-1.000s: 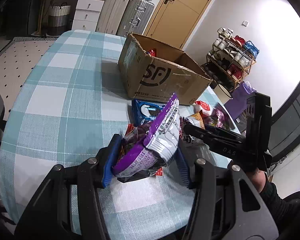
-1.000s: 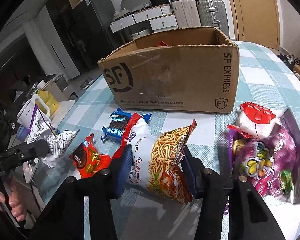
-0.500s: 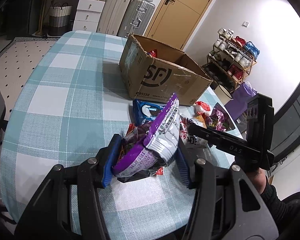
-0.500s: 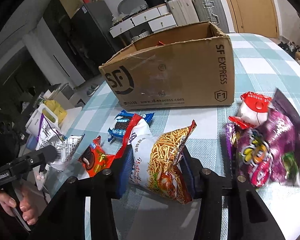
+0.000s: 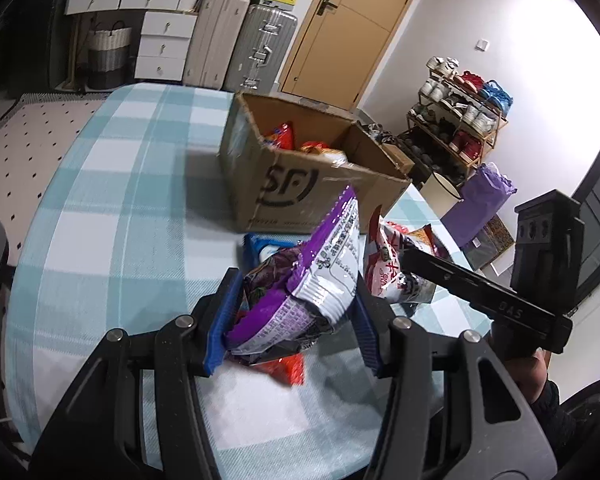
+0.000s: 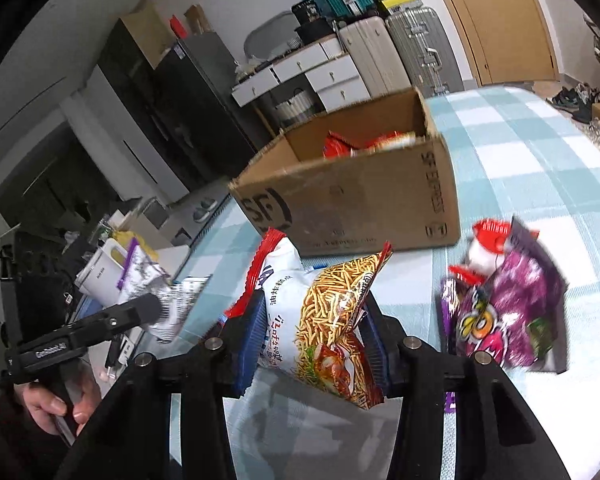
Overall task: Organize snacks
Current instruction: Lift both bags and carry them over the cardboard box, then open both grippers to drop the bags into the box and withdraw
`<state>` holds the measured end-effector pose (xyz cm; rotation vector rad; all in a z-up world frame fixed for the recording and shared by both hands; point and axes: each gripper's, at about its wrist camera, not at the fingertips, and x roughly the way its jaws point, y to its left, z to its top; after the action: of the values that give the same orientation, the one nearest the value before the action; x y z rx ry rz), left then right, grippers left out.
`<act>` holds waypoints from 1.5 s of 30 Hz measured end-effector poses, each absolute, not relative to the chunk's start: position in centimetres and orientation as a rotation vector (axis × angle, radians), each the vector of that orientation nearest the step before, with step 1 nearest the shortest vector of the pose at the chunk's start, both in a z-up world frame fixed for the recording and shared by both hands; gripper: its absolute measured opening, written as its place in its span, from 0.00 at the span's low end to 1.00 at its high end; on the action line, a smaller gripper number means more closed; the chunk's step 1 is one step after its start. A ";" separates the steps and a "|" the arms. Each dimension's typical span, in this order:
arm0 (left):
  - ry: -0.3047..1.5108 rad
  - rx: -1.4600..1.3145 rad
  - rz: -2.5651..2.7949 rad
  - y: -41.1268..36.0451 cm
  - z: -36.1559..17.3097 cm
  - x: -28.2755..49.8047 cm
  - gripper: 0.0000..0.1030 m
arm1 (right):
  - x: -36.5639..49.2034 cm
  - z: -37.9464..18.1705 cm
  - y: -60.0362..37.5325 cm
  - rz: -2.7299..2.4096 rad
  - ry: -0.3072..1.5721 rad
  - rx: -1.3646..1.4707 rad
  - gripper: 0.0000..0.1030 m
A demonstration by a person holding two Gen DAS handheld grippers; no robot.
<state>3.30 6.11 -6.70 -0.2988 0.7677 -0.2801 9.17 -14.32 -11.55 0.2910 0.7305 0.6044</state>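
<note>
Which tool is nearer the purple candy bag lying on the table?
Right. The right tool, gripping a noodle snack bag, hangs just beside the purple candy bag. The left tool, holding a purple-and-silver packet, is farther off on the right tool's other side.

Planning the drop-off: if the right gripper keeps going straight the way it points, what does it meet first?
Probably the near wall of the cardboard box; the right gripper, shut on the noodle snack bag, points at it, though depth is unclear.

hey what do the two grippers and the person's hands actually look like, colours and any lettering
Both are black frames with silver bolts and ribbed blue pads. The left gripper body reads "GenRobot.AI" in the right wrist view; the right gripper shows "DAS" in the left wrist view. Bare left hand; dark sleeve on the right arm.
</note>
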 end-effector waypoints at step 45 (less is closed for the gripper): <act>0.742 -0.186 -0.298 2.0 0.1 23.6 0.48 | 23.0 0.2 -15.7 0.570 0.613 0.258 0.44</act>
<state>23.64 1.97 0.11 -0.1862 0.7424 -0.2978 23.05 -15.68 0.18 0.2581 0.6133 0.5695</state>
